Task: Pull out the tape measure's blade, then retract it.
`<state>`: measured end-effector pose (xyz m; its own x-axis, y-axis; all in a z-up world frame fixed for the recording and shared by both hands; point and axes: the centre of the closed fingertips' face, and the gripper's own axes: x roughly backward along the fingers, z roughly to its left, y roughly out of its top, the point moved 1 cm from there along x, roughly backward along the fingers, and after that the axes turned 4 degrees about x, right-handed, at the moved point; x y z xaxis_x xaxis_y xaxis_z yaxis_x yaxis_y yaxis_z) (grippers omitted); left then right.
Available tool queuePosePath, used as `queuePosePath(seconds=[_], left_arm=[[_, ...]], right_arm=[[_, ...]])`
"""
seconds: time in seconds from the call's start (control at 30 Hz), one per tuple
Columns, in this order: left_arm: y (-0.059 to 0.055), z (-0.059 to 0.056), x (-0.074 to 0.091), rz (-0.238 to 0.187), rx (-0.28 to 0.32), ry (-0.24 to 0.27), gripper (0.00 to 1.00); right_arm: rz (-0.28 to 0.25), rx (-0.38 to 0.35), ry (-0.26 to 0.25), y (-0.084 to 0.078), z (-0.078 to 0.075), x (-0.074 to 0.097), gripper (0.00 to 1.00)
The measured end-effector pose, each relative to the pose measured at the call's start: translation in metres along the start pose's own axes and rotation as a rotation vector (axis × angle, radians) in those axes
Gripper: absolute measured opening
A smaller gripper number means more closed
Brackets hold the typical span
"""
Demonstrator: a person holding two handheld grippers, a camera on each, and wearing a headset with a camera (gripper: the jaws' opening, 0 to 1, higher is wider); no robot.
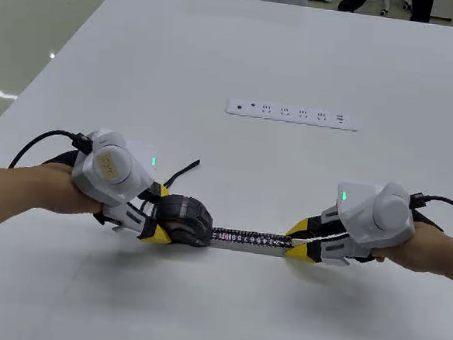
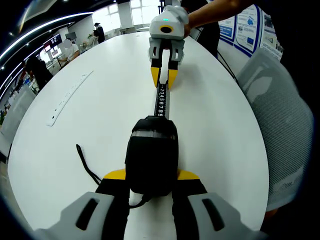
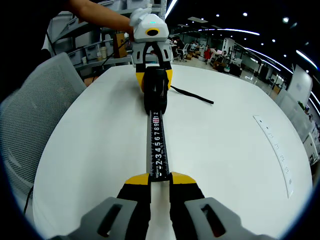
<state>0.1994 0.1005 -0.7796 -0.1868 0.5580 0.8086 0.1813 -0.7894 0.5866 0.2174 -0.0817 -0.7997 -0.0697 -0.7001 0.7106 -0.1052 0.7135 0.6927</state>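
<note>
I log one tape measure (image 1: 186, 220): a boxy matte-black case, low over the smooth white table (image 1: 218, 60), clamped between my left gripper's (image 1: 161, 214) yellow-tipped jaws. Its blade (image 3: 158, 145) is black, with white numerals 2 to 9 legible. It runs to my right gripper (image 1: 293, 240), whose jaws pinch its end. A black strap (image 1: 181, 171) trails off the case. A flat white power strip (image 1: 292, 114) lies well apart.

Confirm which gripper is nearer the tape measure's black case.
Left. The left gripper is shut on the black case, a jaw on each side. The right gripper pinches the blade at its tip, apart from the case by the pulled-out stretch.
</note>
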Motion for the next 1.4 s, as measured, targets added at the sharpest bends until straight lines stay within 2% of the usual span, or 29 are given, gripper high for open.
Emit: queuePosePath(seconds=[1.4], left_arm=[[0.0002, -0.0008, -0.0001, 0.007, 0.005, 0.002, 0.27]], right_arm=[[0.013, 0.007, -0.005, -0.0045, -0.0003, 0.0045, 0.12]])
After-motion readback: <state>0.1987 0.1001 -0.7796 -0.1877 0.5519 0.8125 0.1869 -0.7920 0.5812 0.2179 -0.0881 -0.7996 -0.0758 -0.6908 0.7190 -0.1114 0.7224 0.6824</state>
